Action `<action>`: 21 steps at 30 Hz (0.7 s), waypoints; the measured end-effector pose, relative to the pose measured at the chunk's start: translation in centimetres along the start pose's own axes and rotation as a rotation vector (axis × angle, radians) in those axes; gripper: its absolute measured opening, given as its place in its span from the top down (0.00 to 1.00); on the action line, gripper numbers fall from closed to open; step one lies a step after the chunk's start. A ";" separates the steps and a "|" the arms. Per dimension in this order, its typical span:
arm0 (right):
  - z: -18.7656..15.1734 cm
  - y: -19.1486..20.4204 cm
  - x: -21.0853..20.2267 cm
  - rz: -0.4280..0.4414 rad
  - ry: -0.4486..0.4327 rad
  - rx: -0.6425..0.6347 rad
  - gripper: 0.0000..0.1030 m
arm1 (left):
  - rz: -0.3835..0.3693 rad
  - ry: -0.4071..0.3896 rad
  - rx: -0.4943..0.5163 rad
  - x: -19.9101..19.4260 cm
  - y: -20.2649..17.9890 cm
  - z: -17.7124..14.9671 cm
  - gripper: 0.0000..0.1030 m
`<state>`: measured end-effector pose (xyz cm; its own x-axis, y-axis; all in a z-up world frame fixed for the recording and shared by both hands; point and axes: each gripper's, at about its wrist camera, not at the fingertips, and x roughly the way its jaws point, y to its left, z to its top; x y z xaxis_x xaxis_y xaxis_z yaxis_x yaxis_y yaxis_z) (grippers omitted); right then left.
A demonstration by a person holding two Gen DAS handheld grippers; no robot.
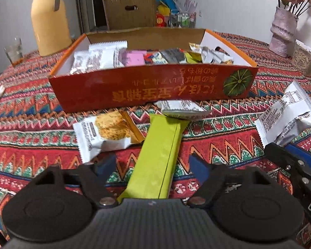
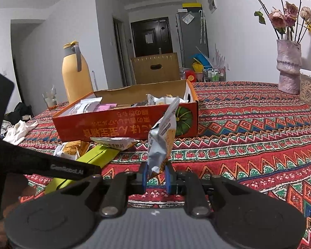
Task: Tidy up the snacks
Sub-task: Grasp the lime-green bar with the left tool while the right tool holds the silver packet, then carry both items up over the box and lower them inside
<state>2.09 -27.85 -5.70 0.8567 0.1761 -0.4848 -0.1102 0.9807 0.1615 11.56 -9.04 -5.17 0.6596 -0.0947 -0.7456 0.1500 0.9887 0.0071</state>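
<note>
A long green snack bar [image 1: 159,155] lies on the patterned tablecloth, and my left gripper [image 1: 152,164] stands open over it, a blue pad on each side with a gap to the wrapper. A cracker packet [image 1: 105,132] lies to the bar's left. A white packet [image 1: 182,109] rests over the bar's far end, against the orange box [image 1: 151,87], which holds several wrapped snacks. My right gripper [image 2: 156,174] is shut on the lower end of a white snack packet [image 2: 161,137] that stands upright above the table. In the left wrist view that packet [image 1: 288,118] shows at the right.
Behind the box stand a yellow jug [image 1: 49,20], a glass [image 1: 14,51] and a wooden chair back [image 1: 128,12]. A vase of flowers [image 1: 284,33] and a seed container [image 1: 304,60] are at the far right. A white cloth [image 2: 18,130] lies at the left edge.
</note>
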 end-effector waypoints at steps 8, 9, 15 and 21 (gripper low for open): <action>0.0 0.0 0.0 -0.001 0.000 -0.001 0.84 | -0.037 -0.024 0.006 -0.4 -0.1 -0.1 0.63; 0.0 0.0 0.0 -0.001 0.000 -0.002 0.84 | -0.037 -0.027 0.007 -0.5 -0.1 -0.1 0.63; 0.1 0.2 -0.2 -0.008 -0.006 -0.010 0.84 | -0.051 -0.065 0.009 -1.9 0.1 -0.3 0.65; 0.1 0.7 -0.8 -0.011 -0.017 -0.019 0.84 | -0.061 -0.100 0.005 -3.4 0.5 -0.5 0.66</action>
<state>1.37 -27.33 -5.08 0.8663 0.1639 -0.4719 -0.1100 0.9840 0.1398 8.98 -8.14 -2.98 0.7195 -0.1659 -0.6743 0.1953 0.9802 -0.0327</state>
